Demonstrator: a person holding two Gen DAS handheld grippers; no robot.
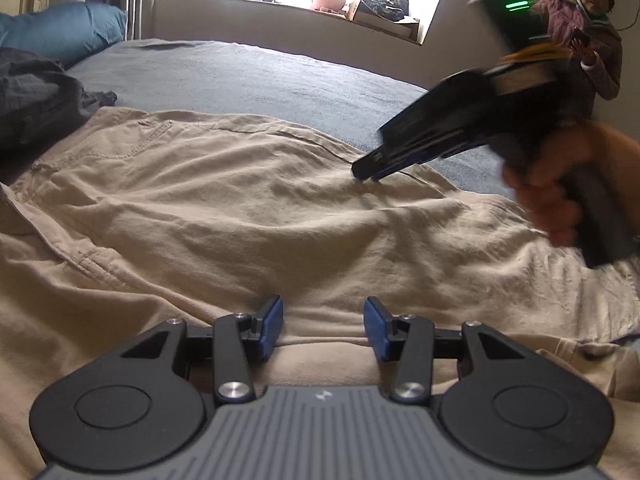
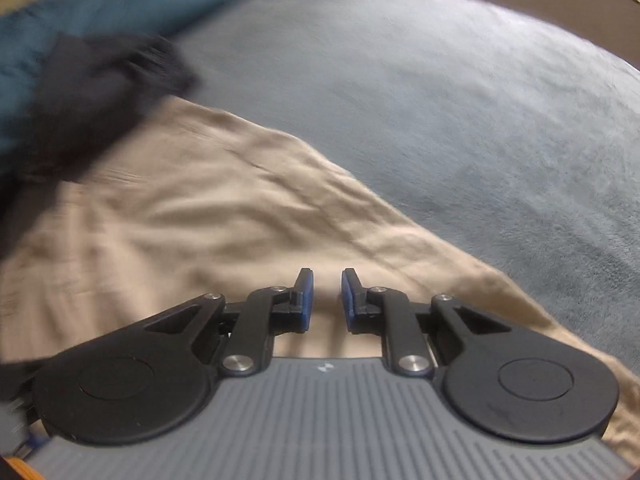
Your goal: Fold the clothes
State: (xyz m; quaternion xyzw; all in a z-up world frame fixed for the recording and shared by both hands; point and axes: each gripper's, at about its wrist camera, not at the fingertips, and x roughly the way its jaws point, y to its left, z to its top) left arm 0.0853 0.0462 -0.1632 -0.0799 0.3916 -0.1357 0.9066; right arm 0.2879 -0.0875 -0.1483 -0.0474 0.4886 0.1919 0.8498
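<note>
Beige trousers (image 1: 240, 200) lie spread and wrinkled across the bed, with a pocket seam showing at the far left. My left gripper (image 1: 324, 308) hovers low over their near part, jaws apart, a fold of the cloth lying under the gap. My right gripper (image 1: 366, 176), held in a hand (image 1: 560, 192), points down at the trousers' far right edge with its tips at the cloth. In the right wrist view the right gripper (image 2: 326, 280) shows only a narrow gap between its blue pads, with nothing gripped, above the trousers (image 2: 180, 220).
A grey-blue bed cover (image 1: 260, 72) stretches beyond the trousers. A dark garment (image 1: 36, 92) is heaped at the left beside a blue pillow (image 1: 60, 28). A person (image 1: 592, 32) stands at the far right with a phone. A cluttered window sill (image 1: 280, 12) runs along the back.
</note>
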